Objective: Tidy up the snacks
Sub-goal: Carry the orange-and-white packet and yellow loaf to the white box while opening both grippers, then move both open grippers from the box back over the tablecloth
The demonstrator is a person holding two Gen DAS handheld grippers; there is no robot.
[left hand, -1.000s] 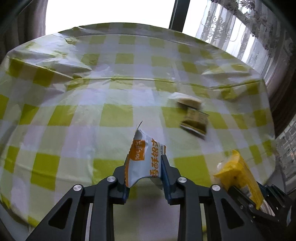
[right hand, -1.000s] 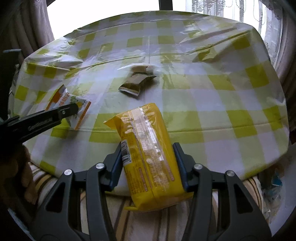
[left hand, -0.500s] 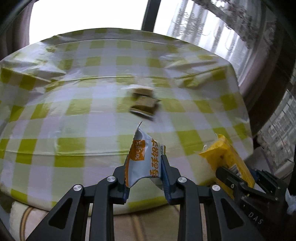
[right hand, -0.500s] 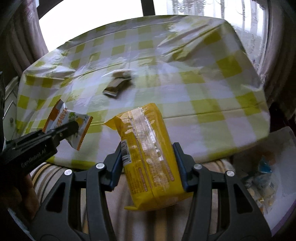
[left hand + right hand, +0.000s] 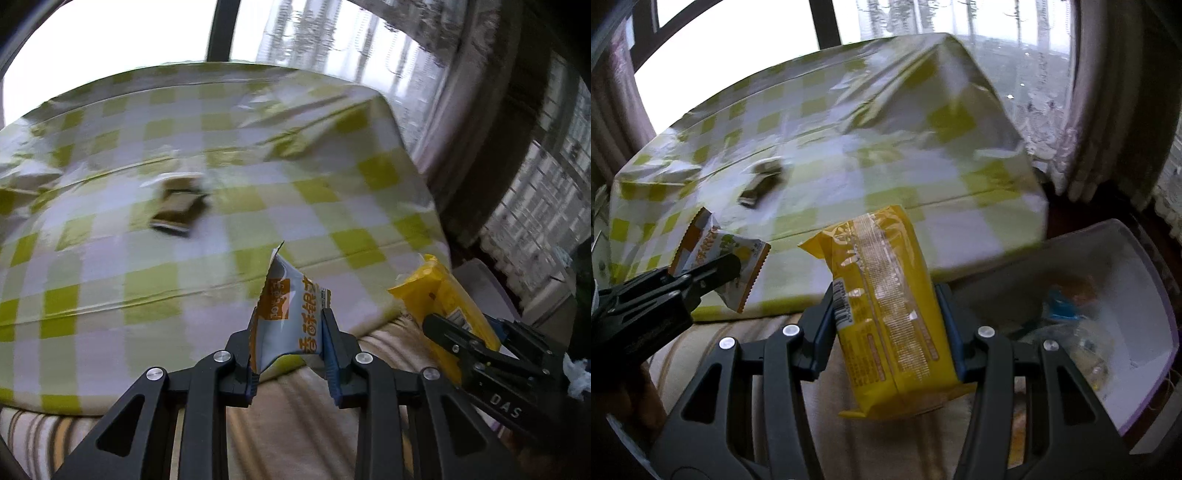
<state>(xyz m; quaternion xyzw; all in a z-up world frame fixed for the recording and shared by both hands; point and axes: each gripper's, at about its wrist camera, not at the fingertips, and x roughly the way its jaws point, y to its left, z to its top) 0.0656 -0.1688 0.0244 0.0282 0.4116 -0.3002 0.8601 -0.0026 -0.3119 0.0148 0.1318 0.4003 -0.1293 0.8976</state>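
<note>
My left gripper [image 5: 290,345] is shut on a small white and orange snack packet [image 5: 286,314], held off the near edge of the table. The same packet [image 5: 720,262] and left gripper [image 5: 713,275] show at the left of the right wrist view. My right gripper [image 5: 886,317] is shut on a long yellow biscuit pack [image 5: 886,306], seen also as the yellow pack [image 5: 447,299] at the right of the left wrist view. Two small snack packets [image 5: 181,206] lie together on the green and white checked tablecloth [image 5: 295,166].
A clear plastic bin [image 5: 1108,302] with several wrapped snacks inside stands low at the right, beside the table. A beige striped cushion [image 5: 295,424] lies below the grippers. Curtains [image 5: 1108,110] and a window close off the far side.
Both grippers have swung to the right with their packets, past the table's near edge. The table has slid left in view and the plastic bin has come into sight.
</note>
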